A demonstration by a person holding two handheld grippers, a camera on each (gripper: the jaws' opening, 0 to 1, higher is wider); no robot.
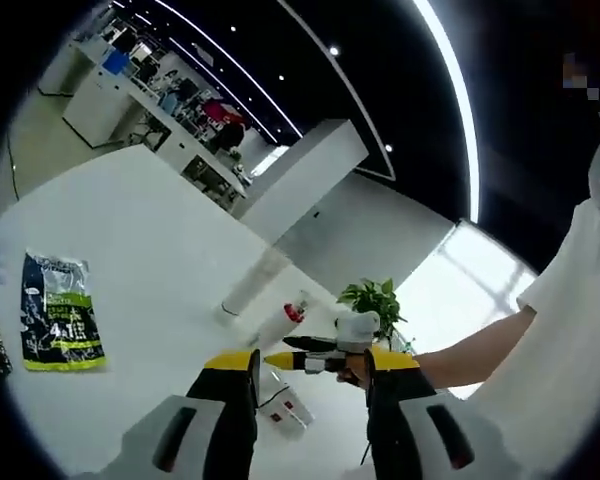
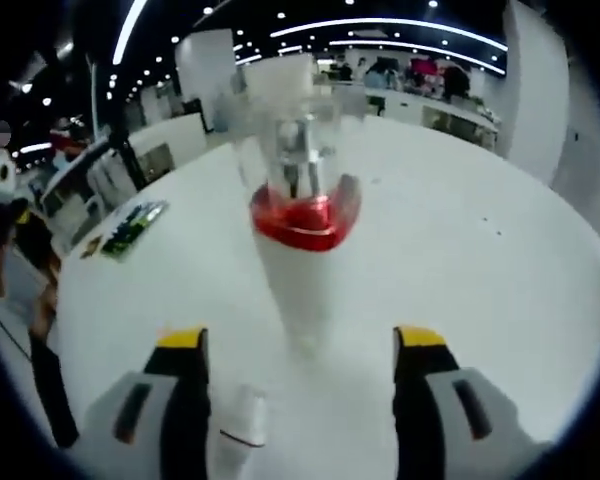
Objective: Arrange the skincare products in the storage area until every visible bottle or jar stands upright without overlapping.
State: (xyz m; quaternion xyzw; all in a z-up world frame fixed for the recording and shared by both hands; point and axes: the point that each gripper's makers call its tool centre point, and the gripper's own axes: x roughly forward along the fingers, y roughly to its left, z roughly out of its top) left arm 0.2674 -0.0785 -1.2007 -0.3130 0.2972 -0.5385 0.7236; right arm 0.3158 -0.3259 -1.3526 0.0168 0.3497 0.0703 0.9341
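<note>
Standing upright on the white worktop [image 2: 500, 260], a tall white bottle [image 2: 298, 240] with a red collar and a clear cap rises between and beyond the jaws of the right tool [image 2: 300, 345]. Those jaws are set wide apart, one on each side of the bottle's base, and neither yellow-tipped finger touches it. A small white container [image 2: 238, 432] with a thin red line sits close to the left jaw, near the bottom of the right gripper view. Farther left on the worktop lies a flat green and dark packet [image 2: 130, 228].

From the left gripper view, the left tool [image 1: 310, 362] also has its jaws apart and holds nothing. Beyond them the same bottle [image 1: 283, 318] stands on the worktop [image 1: 150, 230], with a small white box [image 1: 285, 405] bearing a red mark nearer, between the jaws. The right tool [image 1: 325, 358] reaches in from the right, held by a person's hand [image 1: 355, 370], close beside the bottle. A dark packet [image 1: 58, 312] with green and yellow print lies well apart to the left. A green plant [image 1: 375, 298] stands at the far edge.
</note>
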